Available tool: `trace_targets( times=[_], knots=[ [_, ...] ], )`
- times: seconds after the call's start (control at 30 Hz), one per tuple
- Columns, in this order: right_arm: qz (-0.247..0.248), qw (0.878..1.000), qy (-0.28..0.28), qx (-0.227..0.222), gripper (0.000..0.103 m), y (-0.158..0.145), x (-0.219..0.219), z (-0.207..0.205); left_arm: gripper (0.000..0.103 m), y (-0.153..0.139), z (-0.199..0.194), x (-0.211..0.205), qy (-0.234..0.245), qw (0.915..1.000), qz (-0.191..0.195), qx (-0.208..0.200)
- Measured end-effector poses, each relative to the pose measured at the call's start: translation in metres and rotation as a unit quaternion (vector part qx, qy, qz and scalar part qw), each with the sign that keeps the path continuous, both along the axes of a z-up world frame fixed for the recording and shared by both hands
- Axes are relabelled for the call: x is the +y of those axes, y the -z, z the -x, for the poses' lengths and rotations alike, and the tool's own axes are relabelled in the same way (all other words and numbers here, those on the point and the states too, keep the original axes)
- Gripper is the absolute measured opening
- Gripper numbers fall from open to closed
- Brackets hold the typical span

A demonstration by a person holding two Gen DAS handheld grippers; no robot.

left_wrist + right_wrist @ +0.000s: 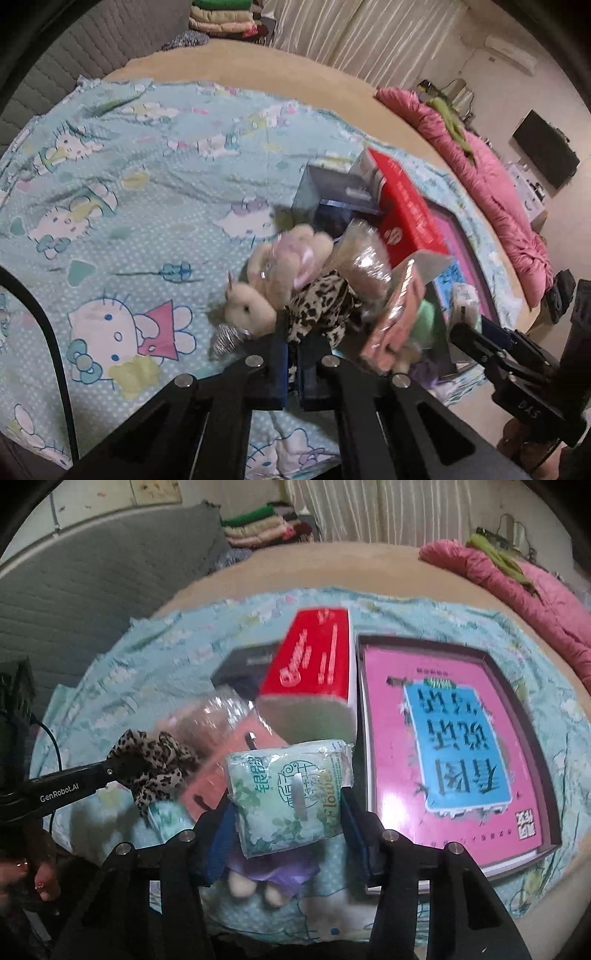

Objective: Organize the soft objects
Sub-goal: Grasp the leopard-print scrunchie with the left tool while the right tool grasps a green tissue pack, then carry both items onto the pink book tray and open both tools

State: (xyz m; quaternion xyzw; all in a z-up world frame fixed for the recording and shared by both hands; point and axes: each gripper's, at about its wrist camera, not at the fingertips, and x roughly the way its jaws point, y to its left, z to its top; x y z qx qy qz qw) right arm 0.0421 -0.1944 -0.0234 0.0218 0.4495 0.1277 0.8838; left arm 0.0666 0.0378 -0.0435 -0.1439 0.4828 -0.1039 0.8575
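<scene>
A: Left gripper point(293, 363) first: jaws pinched together on the leopard-print cloth point(317, 310), lifted just above the Hello Kitty sheet point(122, 206), with the cream plush toy point(255, 299) right beside it.

B: And the right gripper point(290, 812)?

A: Clamped on the green tissue pack point(291, 794), one finger on each side, held over a purple plush point(273, 871) near the bed's front edge.

B: Behind them?

A: A red box point(314, 664) leans against the pink book point(454, 746) in its tray, and a pink wrapped packet point(395, 317) lies between the two grippers.
</scene>
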Motion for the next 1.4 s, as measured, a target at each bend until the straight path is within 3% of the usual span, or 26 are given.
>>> trace_targets(
  times=[0.43,0.73,1.13,1.4],
  knots=[
    [-0.011,0.999,0.027,-0.028,0.054,-0.023,-0.021,0.012,0.003,-0.062,0.013,-0.006,-0.005,0.9988,-0.005,-0.048],
    [-0.002,0.996,0.076,-0.045,0.054,-0.035,-0.058,0.020,0.003,-0.079,0.016,-0.042,0.041,0.9978,0.018,-0.049],
    [0.036,0.987,0.151,-0.042,0.054,-0.029,-0.120,0.030,0.003,-0.072,0.010,-0.148,0.141,0.9889,0.031,-0.033],
    [0.049,0.983,0.177,-0.027,0.054,-0.015,-0.149,0.027,0.003,-0.044,-0.009,-0.199,0.167,0.9855,0.030,0.003]
  ],
)
